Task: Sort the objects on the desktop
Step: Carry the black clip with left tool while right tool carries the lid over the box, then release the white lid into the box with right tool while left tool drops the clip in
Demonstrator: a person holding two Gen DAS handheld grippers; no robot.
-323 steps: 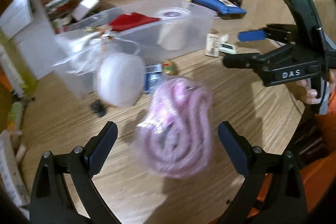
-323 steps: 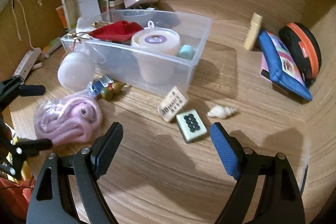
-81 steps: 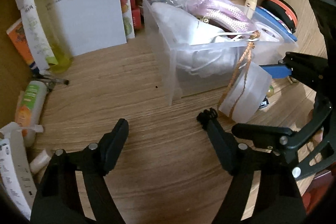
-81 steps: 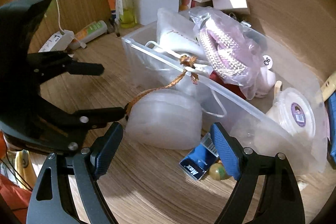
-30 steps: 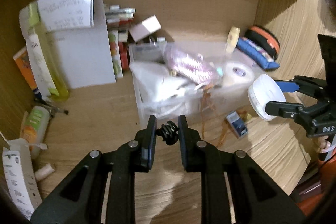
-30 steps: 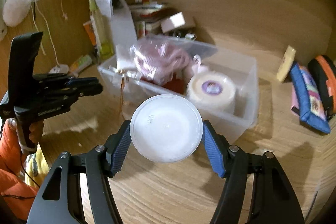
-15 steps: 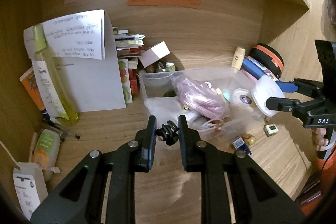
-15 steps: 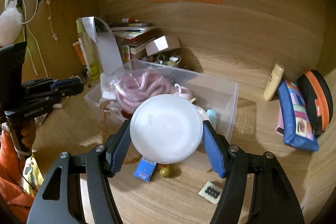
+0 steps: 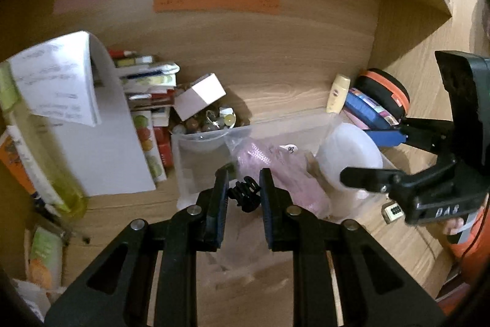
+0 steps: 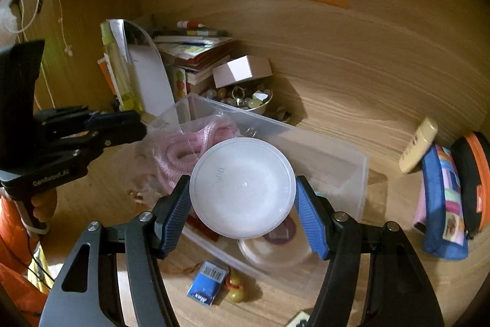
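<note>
My left gripper (image 9: 244, 193) is shut on a small black hair clip (image 9: 245, 194), held above the near left end of the clear plastic bin (image 9: 183, 161). My right gripper (image 10: 242, 189) is shut on a round white plastic tub (image 10: 242, 187), its blue pads pressing both sides, and it hangs over the bin (image 10: 346, 164). The tub (image 9: 349, 155) and right gripper (image 9: 376, 155) also show at the right of the left wrist view. Inside the bin lie a bagged pink rope (image 10: 186, 143) and a white tape roll (image 10: 275, 244), partly hidden by the tub.
A bowl of beads (image 10: 245, 100), a white box (image 10: 242, 69) and stacked books (image 10: 190, 51) stand behind the bin. Pouches (image 10: 444, 198) and a cream tube (image 10: 418, 143) lie at right. A blue packet (image 10: 208, 287), yellow duck (image 10: 235, 288) and tile (image 9: 393, 210) lie on the desk.
Both grippers have drawn back and risen a little with the clip and tub still held; the bin looks smaller and farther. The brown cord no longer hangs at the bin's front.
</note>
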